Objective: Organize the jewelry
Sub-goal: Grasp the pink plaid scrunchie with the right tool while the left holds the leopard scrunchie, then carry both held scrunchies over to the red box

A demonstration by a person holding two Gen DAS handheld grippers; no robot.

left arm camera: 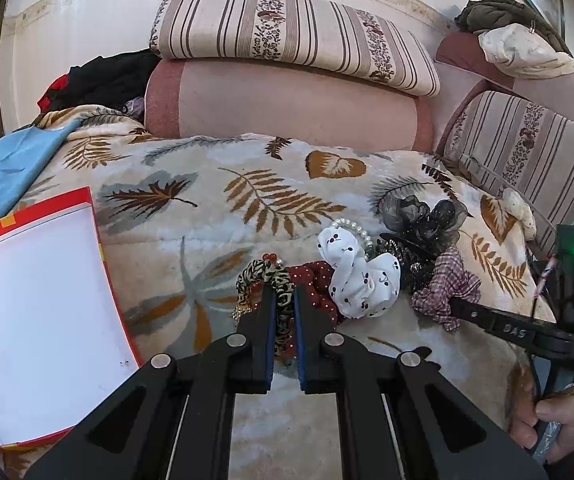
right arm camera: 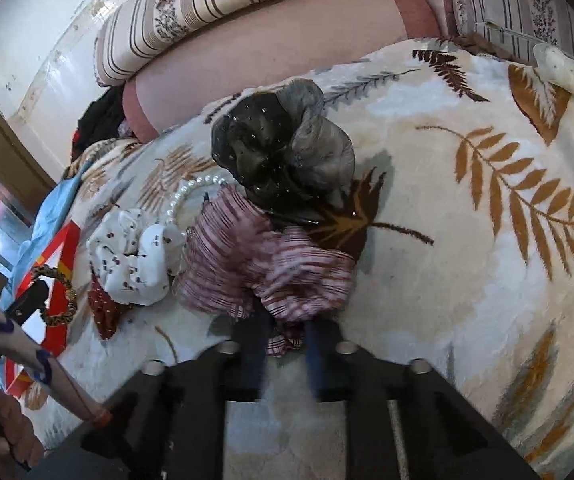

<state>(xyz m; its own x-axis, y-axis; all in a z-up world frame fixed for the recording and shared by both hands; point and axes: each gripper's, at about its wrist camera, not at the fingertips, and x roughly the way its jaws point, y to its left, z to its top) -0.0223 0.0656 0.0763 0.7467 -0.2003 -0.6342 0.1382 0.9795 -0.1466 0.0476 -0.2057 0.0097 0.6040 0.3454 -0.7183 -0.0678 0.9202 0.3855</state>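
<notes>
Leaf-print blanket (left arm camera: 215,216) covers a bed or sofa, with striped cushions at the far side. From the left wrist view, a red-edged box (left arm camera: 35,312) lies at the near left, its white inside bare as far as I can see. The left hand-held gripper (left arm camera: 285,300) is pressed together on a leopard scrunchie (left arm camera: 263,276), pinching it. Just right of it lie a red dotted scrunchie (left arm camera: 311,280), a white scrunchie (left arm camera: 359,280) with a pearl bracelet (left arm camera: 351,228) behind it, a black organza bow (left arm camera: 423,216) farther off, and a plaid scrunchie (left arm camera: 443,288), which the right hand-held gripper (left arm camera: 453,304) reaches from the right.

From the right wrist view, the right hand-held gripper (right arm camera: 285,328) is blurred, but its jaws sit close together with the plaid scrunchie (right arm camera: 271,264) bunched between them. The bow (right arm camera: 283,152), pearl bracelet (right arm camera: 191,192) and white scrunchie (right arm camera: 135,256) lie beyond and left.

Sorting looks barely begun: nothing visible sits in the box, and most of the pile is left.
</notes>
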